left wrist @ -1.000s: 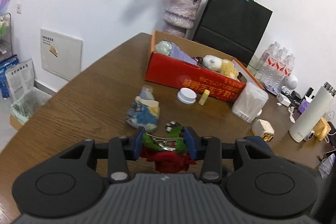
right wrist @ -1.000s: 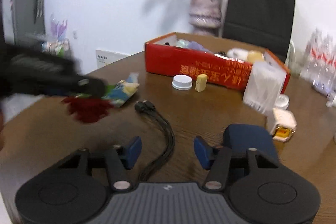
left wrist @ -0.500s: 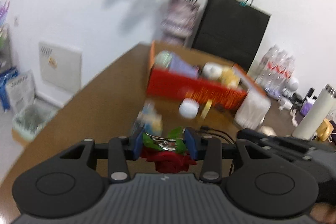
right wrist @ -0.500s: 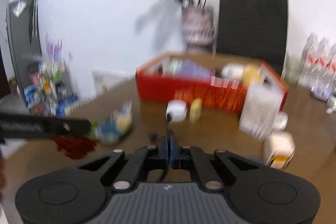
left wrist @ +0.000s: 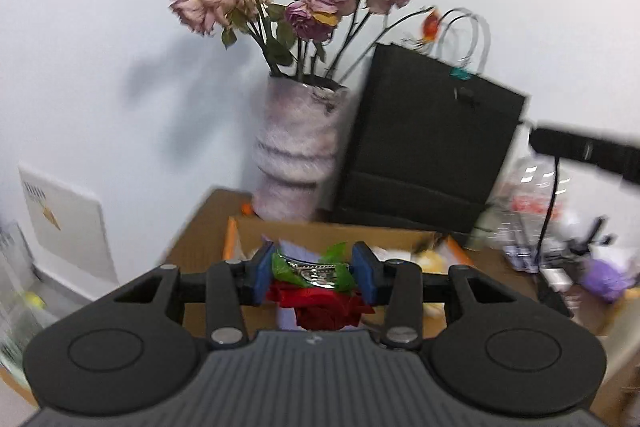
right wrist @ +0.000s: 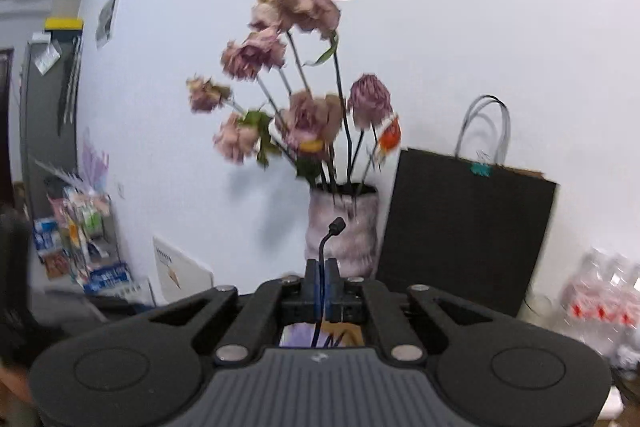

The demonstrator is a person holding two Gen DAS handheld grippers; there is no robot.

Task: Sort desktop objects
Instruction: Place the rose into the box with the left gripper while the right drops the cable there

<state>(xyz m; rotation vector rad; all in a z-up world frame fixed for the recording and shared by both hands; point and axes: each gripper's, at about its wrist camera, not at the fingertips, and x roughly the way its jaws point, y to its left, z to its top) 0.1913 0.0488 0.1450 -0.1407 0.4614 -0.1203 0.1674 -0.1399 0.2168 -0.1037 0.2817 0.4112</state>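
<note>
left gripper (left wrist: pixel 313 271): pinching red rose (left wrist: pixel 324 307) above cardboard box (left wrist: pixel 340 233) | right gripper (right wrist: pixel 321 291): pressed onto black cable (right wrist: pixel 326 239)

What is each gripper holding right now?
Left gripper: closed on the red flower.
Right gripper: closed on the black cable.

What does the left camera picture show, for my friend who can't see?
The left tool grips a red rose clip above an open cardboard box. Behind stand a vase of faded roses and a black paper bag.
</note>
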